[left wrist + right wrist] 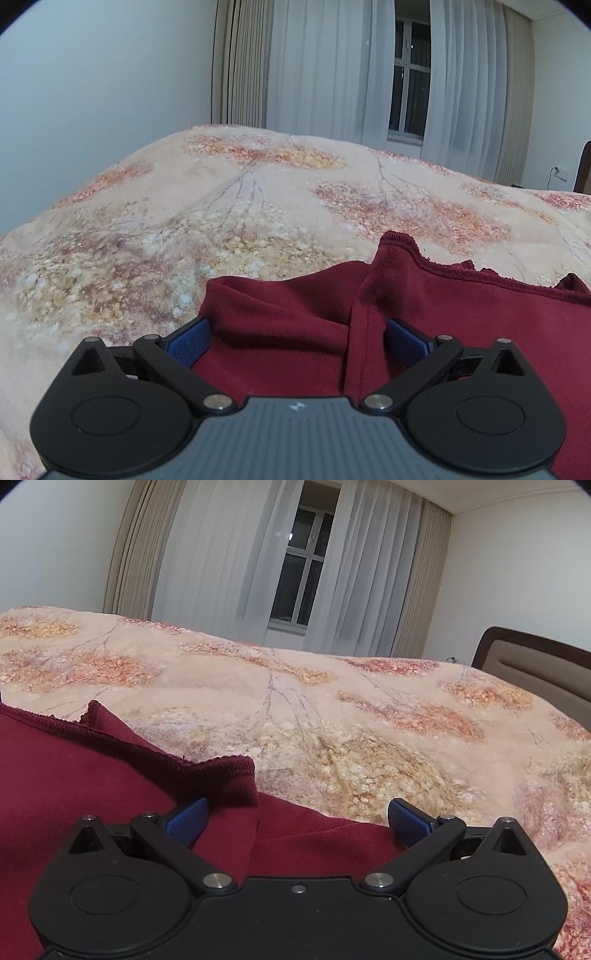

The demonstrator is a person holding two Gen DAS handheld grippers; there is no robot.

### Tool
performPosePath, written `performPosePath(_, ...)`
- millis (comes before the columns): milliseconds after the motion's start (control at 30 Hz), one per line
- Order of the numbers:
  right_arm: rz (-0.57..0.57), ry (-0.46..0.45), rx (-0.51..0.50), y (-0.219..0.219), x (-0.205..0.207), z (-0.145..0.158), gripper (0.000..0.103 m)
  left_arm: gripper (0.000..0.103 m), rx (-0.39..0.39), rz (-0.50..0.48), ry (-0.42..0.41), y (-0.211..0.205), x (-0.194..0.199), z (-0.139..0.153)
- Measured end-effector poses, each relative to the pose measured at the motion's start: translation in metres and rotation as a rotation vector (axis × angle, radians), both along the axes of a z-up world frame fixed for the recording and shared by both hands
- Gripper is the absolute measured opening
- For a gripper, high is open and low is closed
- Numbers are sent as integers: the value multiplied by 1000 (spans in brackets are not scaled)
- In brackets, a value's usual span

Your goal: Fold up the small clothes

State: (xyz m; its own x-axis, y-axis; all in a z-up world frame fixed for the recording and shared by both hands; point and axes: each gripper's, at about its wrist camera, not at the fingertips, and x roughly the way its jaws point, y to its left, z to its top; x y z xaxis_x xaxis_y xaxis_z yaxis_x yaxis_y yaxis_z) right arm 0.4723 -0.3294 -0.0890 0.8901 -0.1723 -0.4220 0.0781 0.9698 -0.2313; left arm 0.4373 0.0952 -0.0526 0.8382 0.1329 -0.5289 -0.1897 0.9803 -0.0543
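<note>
Lying on the bed's floral bedspread (258, 206), the maroon garment (461, 332) is spread with its long axis running side to side between the two views, its scalloped hem edge turned toward the window (410, 74). The left tool (295, 343) has its blue pads spread wide over a raised seam fold, pinching nothing. The right tool (297, 821) is likewise spread over the garment's other end, where a corner folds back.
</note>
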Motion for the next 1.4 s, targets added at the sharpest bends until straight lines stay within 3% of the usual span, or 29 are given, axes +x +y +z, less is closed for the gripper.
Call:
performPosePath(233, -8, -56, -39, 4, -9, -2, 102, 103, -118, -11, -96, 15, -15, 1)
performPosePath(333, -7, -44, -44, 4, -7, -2, 102, 103, -207, -21, -209, 24, -36, 11)
performPosePath(467, 12, -5, -10, -1, -7, 4, 102, 103, -314, -39, -245, 28, -65, 33)
performPosePath(533, 19, 8, 9, -5, -14, 18, 102, 103, -344, -58, -255, 28, -85, 37)
performPosePath(667, -72, -136, 3, 6, -47, 61, 102, 103, -364, -79, -255, 32, -120, 23)
performPosePath(800, 62, -112, 80, 41, -70, 82, 102, 103, -460, -59, -255, 47, -139, -4)
performPosePath(900, 181, -64, 63, 84, -83, 74, 102, 103, -464, -93, -295, 50, -147, -8)
performPosePath(1067, 308, -65, -95, 149, -109, 44, 102, 103, -437, -120, -282, 49, -148, -12)
performPosePath(1200, 313, -106, -233, 169, -122, 18, 102, 103, -424, -130, -282, 45, -149, -14)
performPosePath(1400, 296, -135, -247, 169, -134, 14, 102, 103, -403, -130, -284, 42, -150, -16)
